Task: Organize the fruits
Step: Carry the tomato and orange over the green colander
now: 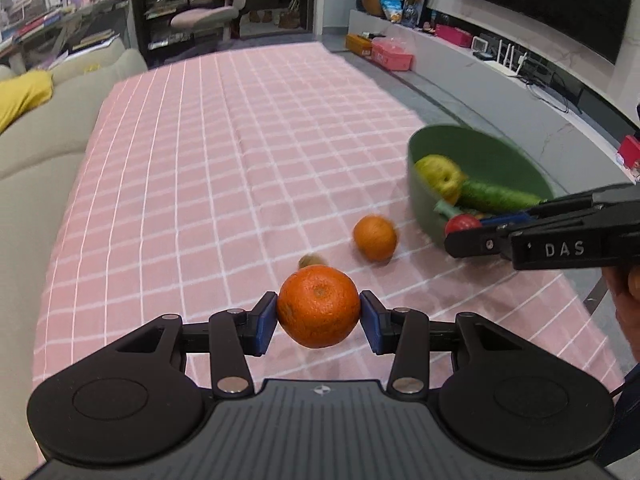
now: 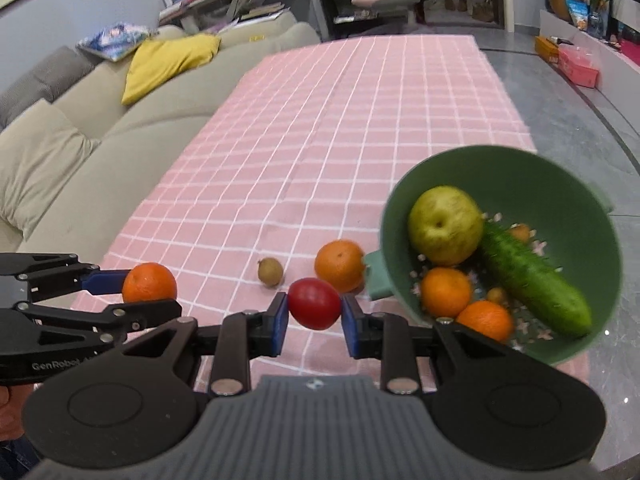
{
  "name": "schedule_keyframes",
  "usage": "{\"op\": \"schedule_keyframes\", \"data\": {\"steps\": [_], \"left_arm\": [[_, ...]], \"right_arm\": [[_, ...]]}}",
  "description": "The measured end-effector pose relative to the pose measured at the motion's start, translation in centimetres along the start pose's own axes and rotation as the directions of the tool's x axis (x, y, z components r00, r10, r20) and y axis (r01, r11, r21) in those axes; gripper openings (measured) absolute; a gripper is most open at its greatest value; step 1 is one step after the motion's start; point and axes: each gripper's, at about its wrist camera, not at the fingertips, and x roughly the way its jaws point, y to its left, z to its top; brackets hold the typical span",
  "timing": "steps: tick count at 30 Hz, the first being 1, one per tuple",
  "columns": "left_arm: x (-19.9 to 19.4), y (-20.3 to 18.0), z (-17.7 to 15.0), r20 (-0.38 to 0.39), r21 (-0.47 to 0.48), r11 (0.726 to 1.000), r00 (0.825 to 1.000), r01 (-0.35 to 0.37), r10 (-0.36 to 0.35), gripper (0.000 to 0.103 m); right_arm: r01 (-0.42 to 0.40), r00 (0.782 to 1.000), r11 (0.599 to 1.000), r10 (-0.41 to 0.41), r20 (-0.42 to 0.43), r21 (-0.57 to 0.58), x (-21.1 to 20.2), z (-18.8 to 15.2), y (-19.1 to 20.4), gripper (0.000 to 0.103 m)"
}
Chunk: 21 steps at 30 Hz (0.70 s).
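Note:
My left gripper [image 1: 319,312] is shut on an orange [image 1: 319,306], held above the pink checked cloth [image 1: 224,168]; the same orange [image 2: 149,282] shows at the left of the right wrist view. My right gripper [image 2: 315,310] is shut on a red tomato [image 2: 315,303], lifted off the cloth; that tomato [image 1: 463,225] appears near the bowl in the left wrist view. A second orange [image 2: 339,266] and a small brown fruit [image 2: 270,272] lie on the cloth. The green bowl [image 2: 532,172] at the right holds a green apple [image 2: 445,225], a cucumber [image 2: 534,284] and oranges [image 2: 446,292].
A beige sofa [image 2: 96,128] with a yellow cushion [image 2: 168,62] runs along the table's left side. To the right are a grey floor and a low white shelf [image 1: 480,56] with boxes. A person's hand [image 1: 624,292] holds the right gripper's handle.

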Motion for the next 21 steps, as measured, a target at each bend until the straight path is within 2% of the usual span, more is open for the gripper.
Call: {"op": "schedule_keyframes", "data": {"steps": [7,21], "left_arm": [[0.0,-4.0,2.3,0.035,0.024,0.999,0.999,0.036,-0.037,0.05],[2.7,-10.5,5.3,0.035,0.092,0.991,0.994,0.1,-0.104,0.05]], "right_arm": [[0.006,0.999,0.998,-0.009,0.053,0.057,-3.6,0.2,-2.6,0.025],[0.044,0.99,0.983,-0.067,0.127,0.176,-7.5,1.5,-8.5,0.025]]}}
